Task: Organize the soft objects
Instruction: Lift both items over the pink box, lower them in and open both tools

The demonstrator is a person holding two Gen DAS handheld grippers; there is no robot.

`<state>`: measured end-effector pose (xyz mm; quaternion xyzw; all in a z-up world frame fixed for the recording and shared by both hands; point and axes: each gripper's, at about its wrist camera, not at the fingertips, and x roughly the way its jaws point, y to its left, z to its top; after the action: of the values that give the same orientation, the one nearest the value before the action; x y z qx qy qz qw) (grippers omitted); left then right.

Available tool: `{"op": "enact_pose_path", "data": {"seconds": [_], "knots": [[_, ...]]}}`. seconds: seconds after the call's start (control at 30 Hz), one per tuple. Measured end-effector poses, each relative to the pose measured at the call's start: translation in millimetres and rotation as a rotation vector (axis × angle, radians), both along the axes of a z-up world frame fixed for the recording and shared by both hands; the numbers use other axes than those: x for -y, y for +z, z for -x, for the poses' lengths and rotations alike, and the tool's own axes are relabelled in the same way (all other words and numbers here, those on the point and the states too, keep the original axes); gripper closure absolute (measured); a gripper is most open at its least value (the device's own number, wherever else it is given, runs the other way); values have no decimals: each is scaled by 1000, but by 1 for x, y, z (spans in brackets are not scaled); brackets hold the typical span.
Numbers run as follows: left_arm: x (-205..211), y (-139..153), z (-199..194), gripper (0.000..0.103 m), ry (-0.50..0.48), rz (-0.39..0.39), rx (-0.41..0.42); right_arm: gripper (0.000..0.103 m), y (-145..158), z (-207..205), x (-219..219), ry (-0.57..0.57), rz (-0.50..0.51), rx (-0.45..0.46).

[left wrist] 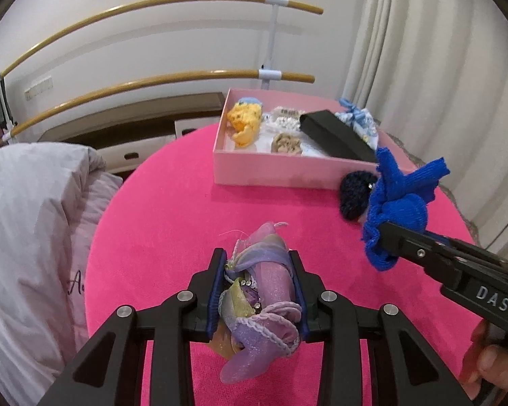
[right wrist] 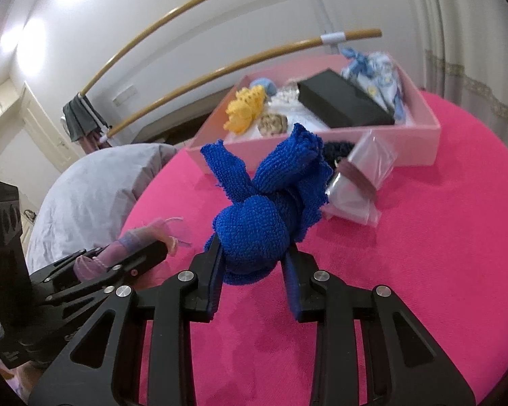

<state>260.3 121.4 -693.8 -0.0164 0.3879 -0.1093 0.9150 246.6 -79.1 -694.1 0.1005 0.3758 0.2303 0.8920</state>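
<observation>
**With both tongs loaded, carry high and drop into open space**

While my left gripper (left wrist: 258, 287) is pinched nearly closed on the purple gauzy bundle (left wrist: 260, 308), its blue pads press the fabric from both sides and a frilled end hangs loose below the jaws. My right gripper (right wrist: 254, 264) is likewise squeezed in on the blue knitted piece (right wrist: 264, 209), gripping its rounded lower part while the floppy ends stick up and forward. Both bundles are off the pink tablecloth (left wrist: 159, 209), with the pink box (left wrist: 274, 169) ahead of them at the far side of the table.

I judge the step in hand to be the carry to that box. To do it well I keep each grip firm, since soft cloth slides out easily, and I lift enough for the hanging frill to clear the near wall. Inside, the black case (left wrist: 335, 135), the yellow knitted toy (left wrist: 245, 118) and the beige item (left wrist: 286, 143) take up room, so I aim for the bare floor near the front. A clear plastic bag (right wrist: 362, 182) and a dark knitted item (left wrist: 355, 196) lie just before the box on the right; I pass over them and bring one hand in at a time
</observation>
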Motion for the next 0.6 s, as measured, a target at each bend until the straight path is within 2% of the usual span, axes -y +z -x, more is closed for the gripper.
{"op": "enact_pose_path", "data": {"seconds": [0.43,0.6], "knots": [[2,53,21,71,-11,-20,125,74,54,24,14,-15,1,116],[2,77,28,71,-2,-17,188,74,80,28,20,-49,17,189]]}}
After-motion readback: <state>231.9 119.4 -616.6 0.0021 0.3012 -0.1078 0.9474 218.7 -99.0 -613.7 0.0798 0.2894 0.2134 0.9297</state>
